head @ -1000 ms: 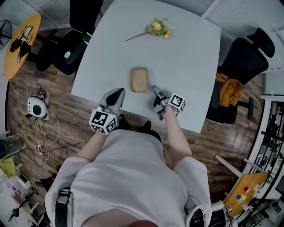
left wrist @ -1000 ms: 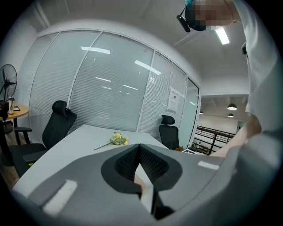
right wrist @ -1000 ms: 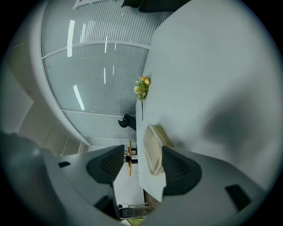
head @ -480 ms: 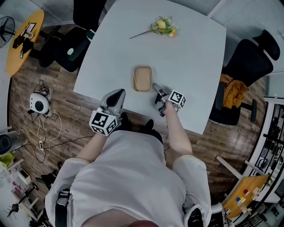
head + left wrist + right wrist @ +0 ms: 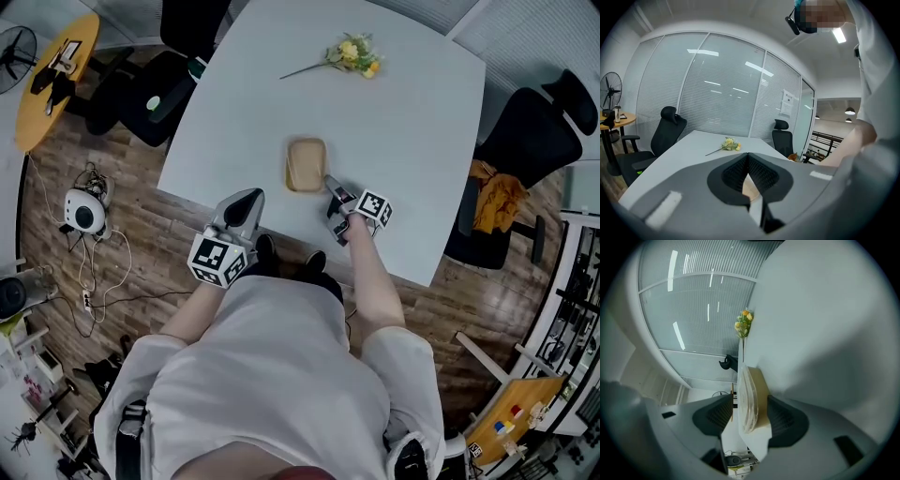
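A tan box with a clear lid (image 5: 307,165) lies on the white table (image 5: 412,122) near its front edge. My right gripper (image 5: 331,190) stands open at the box's near right corner. In the right gripper view the box (image 5: 758,389) sits between the two pads, with a gap still showing on the left side. My left gripper (image 5: 246,201) hovers at the table's front edge, left of the box, shut with nothing in it (image 5: 748,157). A sliver of the box (image 5: 748,186) shows behind its pads. A yellow flower sprig (image 5: 347,56) lies at the far side.
Black office chairs stand at the right (image 5: 530,122) and far left (image 5: 150,94) of the table, the right one with an orange cloth (image 5: 489,192). A round yellow table (image 5: 47,80), a fan (image 5: 17,45) and a white device with cables (image 5: 82,211) are on the wooden floor at left.
My right gripper has moved forward to the box, which now fills the space between its jaws. The left gripper has stayed where it was, still shut.
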`<action>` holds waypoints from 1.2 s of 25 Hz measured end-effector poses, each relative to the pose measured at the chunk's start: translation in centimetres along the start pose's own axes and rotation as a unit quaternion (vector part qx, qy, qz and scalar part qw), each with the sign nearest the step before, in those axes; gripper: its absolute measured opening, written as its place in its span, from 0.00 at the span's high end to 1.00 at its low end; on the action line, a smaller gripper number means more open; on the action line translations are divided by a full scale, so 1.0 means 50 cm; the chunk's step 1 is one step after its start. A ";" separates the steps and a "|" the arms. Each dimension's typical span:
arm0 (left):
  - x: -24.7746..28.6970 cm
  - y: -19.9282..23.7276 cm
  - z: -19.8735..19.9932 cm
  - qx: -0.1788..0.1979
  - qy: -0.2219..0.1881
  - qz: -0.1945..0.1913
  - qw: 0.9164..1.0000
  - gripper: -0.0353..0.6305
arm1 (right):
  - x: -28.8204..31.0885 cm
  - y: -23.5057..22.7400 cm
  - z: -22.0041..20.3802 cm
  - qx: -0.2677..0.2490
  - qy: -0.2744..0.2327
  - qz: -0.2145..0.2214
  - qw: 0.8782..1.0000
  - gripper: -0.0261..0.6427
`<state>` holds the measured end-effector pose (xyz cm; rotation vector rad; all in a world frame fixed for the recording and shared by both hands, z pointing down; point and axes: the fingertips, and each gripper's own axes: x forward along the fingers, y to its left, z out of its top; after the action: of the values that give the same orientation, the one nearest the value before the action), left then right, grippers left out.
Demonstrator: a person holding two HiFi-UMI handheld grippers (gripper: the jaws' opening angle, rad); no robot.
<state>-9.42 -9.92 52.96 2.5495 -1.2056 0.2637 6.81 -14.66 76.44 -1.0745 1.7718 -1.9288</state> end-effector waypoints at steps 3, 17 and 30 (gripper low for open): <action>-0.002 -0.003 0.002 0.001 -0.002 0.000 1.000 0.94 | 0.001 -0.001 -0.004 0.001 0.001 0.000 1.000 0.63; -0.014 -0.007 -0.002 0.002 -0.004 0.001 1.000 0.94 | -0.005 0.011 -0.004 -0.001 -0.022 0.017 1.000 0.87; -0.014 -0.020 0.000 0.006 -0.008 -0.004 1.000 0.94 | -0.016 0.062 -0.007 -0.001 -0.036 0.073 0.997 0.89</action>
<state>-9.07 -8.84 52.54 2.5704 -1.2038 0.2499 6.31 -14.42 73.29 -0.9755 1.7618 -1.7796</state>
